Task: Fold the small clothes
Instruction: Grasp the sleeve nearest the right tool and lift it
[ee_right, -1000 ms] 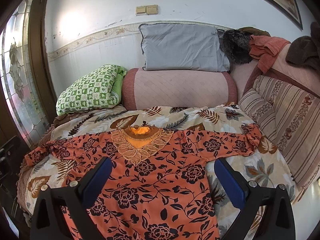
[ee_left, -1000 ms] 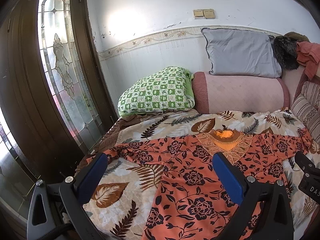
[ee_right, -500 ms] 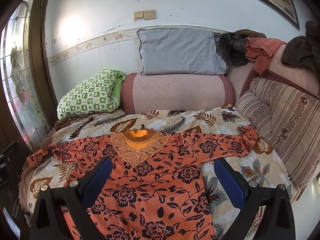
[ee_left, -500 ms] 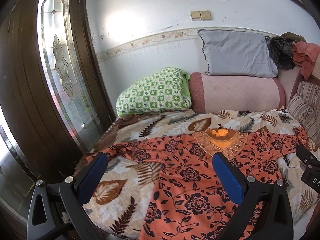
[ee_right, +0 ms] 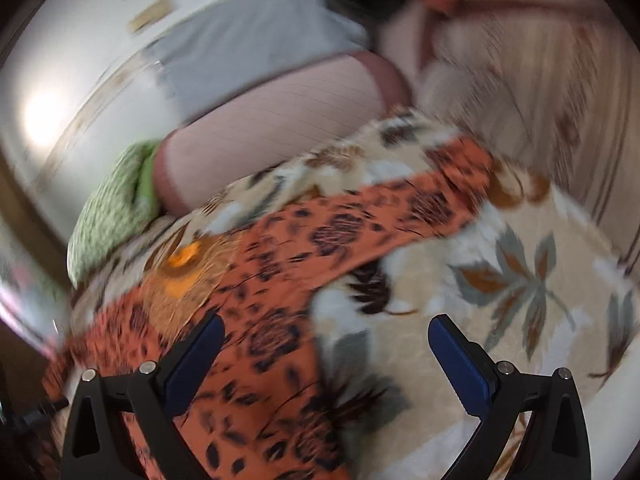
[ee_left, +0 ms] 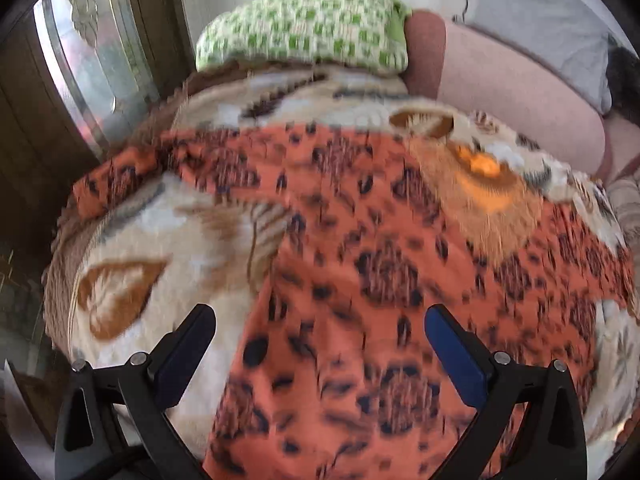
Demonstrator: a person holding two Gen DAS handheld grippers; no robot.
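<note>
An orange top with dark flowers [ee_left: 360, 248] lies spread flat on the leaf-print bed cover [ee_left: 160, 248], sleeves out to both sides. My left gripper [ee_left: 320, 340] is open and empty, close above the top's left side edge. My right gripper [ee_right: 326, 344] is open and empty, tilted, above the top's right side edge [ee_right: 280, 344] below the right sleeve [ee_right: 420, 204]. Both views are motion-blurred.
A green checked pillow [ee_left: 308, 28], a pink bolster [ee_left: 512, 92] and a grey pillow [ee_left: 540, 12] lie at the head of the bed. A glass door [ee_left: 92, 60] stands at the left. A striped cushion [ee_right: 552, 92] flanks the right side.
Both grippers have dropped quickly toward the bed and come close over the top. The right gripper has tilted and swung toward the right side. Both stay open.
</note>
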